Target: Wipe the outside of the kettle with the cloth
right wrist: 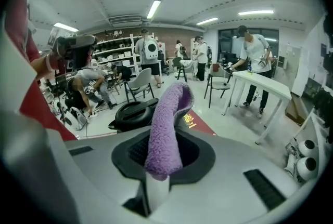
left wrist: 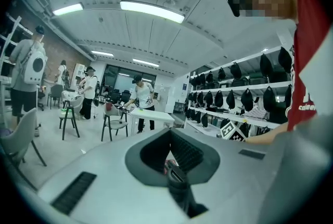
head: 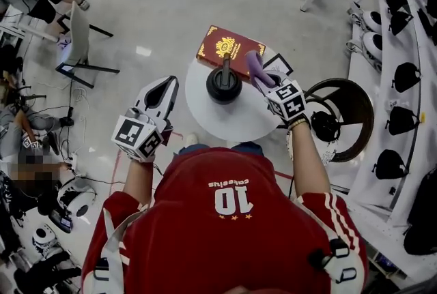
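The right gripper (head: pixel 265 81) is clamped on the purple cloth (head: pixel 254 67), at the black kettle's (head: pixel 224 84) 2 o'clock. The left gripper (head: pixel 162 93), jaws together and empty, hangs at its 9 o'clock.

shirt (head: pixel 205 238): "10", upside down | book (head: pixel 229 47) cover: gold lettering unreadable

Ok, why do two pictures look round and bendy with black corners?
Left gripper view: the wide-angle lens bends the ceiling lights into curves, corners dark. Right gripper view: same bending, purple cloth sharp. Head view: straighter, glare spots on the floor.
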Available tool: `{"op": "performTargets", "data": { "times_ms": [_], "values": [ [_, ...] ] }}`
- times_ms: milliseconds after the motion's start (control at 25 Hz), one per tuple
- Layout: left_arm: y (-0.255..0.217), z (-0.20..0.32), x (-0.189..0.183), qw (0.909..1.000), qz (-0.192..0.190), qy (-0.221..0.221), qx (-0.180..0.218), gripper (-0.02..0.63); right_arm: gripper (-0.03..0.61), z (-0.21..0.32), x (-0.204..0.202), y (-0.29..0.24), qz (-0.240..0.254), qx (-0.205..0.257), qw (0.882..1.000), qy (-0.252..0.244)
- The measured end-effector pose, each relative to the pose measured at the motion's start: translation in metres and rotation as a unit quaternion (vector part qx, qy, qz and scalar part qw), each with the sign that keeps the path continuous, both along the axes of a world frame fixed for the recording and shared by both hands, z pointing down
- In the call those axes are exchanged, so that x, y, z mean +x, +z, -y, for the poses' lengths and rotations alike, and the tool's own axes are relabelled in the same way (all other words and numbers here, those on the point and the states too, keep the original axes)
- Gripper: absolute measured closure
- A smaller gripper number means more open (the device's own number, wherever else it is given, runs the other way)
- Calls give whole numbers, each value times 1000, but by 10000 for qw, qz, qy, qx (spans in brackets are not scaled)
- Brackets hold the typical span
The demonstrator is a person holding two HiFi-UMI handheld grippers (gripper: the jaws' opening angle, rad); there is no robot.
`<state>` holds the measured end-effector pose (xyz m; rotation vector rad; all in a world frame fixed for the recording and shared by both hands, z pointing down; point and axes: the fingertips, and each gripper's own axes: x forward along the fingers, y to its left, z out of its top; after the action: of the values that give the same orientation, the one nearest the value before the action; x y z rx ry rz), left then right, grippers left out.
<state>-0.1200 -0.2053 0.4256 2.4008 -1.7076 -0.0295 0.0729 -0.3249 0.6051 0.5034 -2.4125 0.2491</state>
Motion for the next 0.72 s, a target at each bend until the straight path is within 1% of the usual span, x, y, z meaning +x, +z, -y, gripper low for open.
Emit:
{"op": "performTargets", "data": {
  "times_ms": [80,240,440,600,720],
  "values": [
    [0,-2,2,9998,22,-192,-39,607,515,2,-5,14,-132,-134,9994,-298],
    [2,-6,7,9990,-80,-441,-82,607,514,4,-10,39,-381,-331,9962,-715],
    [6,-22,8,9961,27,-856,-203,607,515,4,-22,69,-714,-468,9870,-1365],
    [9,-36,6,9934,70,-1114,-257,607,515,2,-30,80,-811,-465,9814,-1677],
    [9,-42,5,9921,115,-1219,-261,607,514,2,-32,84,-886,-432,9781,-1835]
  ]
}}
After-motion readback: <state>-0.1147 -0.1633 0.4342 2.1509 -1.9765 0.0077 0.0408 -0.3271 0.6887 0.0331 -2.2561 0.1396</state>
